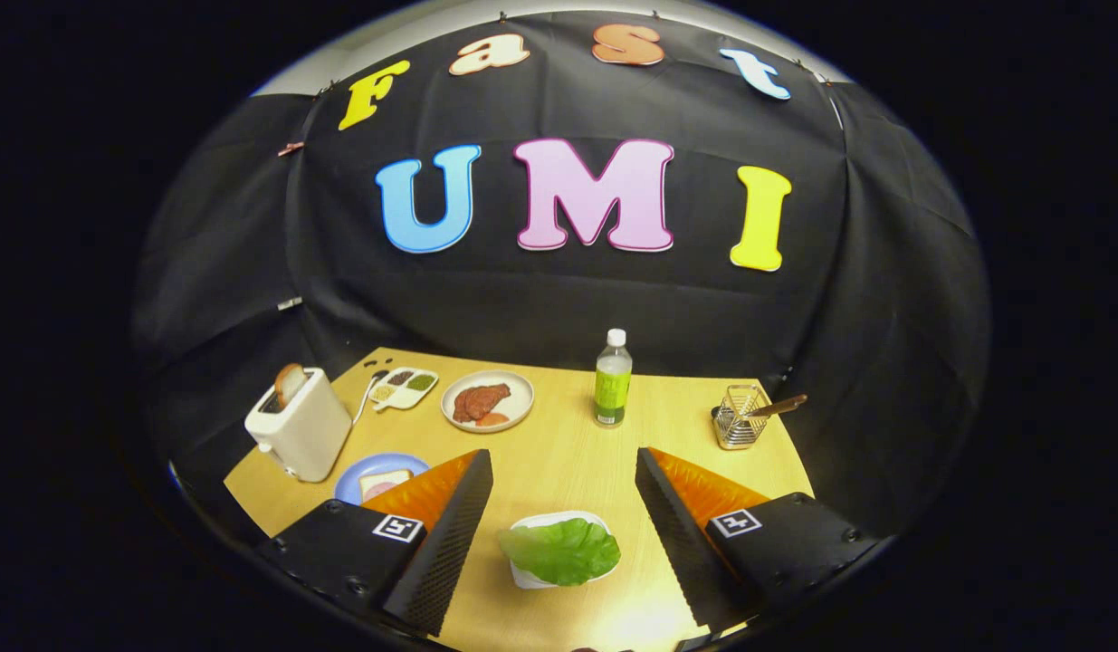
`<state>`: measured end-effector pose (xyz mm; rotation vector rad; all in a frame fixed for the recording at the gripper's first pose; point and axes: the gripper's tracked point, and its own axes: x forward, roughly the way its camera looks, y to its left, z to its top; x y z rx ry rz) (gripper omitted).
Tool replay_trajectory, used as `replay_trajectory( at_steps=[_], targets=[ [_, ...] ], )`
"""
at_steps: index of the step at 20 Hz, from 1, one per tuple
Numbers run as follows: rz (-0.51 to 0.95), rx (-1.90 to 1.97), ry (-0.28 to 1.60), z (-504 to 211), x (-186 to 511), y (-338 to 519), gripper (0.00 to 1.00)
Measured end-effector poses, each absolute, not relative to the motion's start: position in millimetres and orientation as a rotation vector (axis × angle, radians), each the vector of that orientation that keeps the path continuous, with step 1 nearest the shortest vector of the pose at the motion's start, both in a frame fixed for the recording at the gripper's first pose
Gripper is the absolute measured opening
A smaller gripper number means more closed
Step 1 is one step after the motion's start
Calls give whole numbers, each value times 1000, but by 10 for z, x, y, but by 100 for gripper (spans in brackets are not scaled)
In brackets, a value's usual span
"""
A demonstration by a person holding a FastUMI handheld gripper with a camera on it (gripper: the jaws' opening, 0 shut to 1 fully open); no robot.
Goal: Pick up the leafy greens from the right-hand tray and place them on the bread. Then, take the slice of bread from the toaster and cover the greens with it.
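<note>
Wood table (559,457): toaster (301,424), plates, bottle (612,378), caddy (738,417) (w/ utensil).

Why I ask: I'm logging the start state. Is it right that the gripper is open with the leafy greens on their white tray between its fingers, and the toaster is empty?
Not quite. In the gripper view the toaster has a slice of bread standing in its slot. The rest holds: the gripper is open, with the leafy greens on their white tray between its fingers.
</note>
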<state>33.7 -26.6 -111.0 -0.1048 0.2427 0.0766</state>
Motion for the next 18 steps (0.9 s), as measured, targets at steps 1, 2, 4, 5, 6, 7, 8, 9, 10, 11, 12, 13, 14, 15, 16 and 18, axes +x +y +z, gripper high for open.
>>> replay_trajectory(
  at_steps=[1,2,4,5,6,7,8,9,10,11,12,13,14,15,16,18],
  targets=[
    [94,-125,273,-1238,366,-280,99],
    [114,-145,300,-1380,406,-299,99],
    [151,-181,340,-1614,479,-336,99],
    [172,-196,359,-1731,529,-335,99],
    [195,-211,384,-1884,587,-330,99],
    [221,-227,412,-2028,632,-319,99],
    [242,-241,432,-2145,679,-299,99],
    [270,-267,455,-2285,724,-278,99],
    [298,-298,477,-2417,757,-256,99],
    [324,-334,495,-2544,799,-232,99],
    [351,-376,502,-2656,841,-217,99],
    [382,-409,515,-2768,882,-201,99],
    [413,-433,531,-2875,883,-181,99],
    [442,-457,551,-2982,896,-174,99],
    [467,-477,568,-3090,908,-173,99],
    [501,-492,604,-3266,940,-204,99]
  ],
)
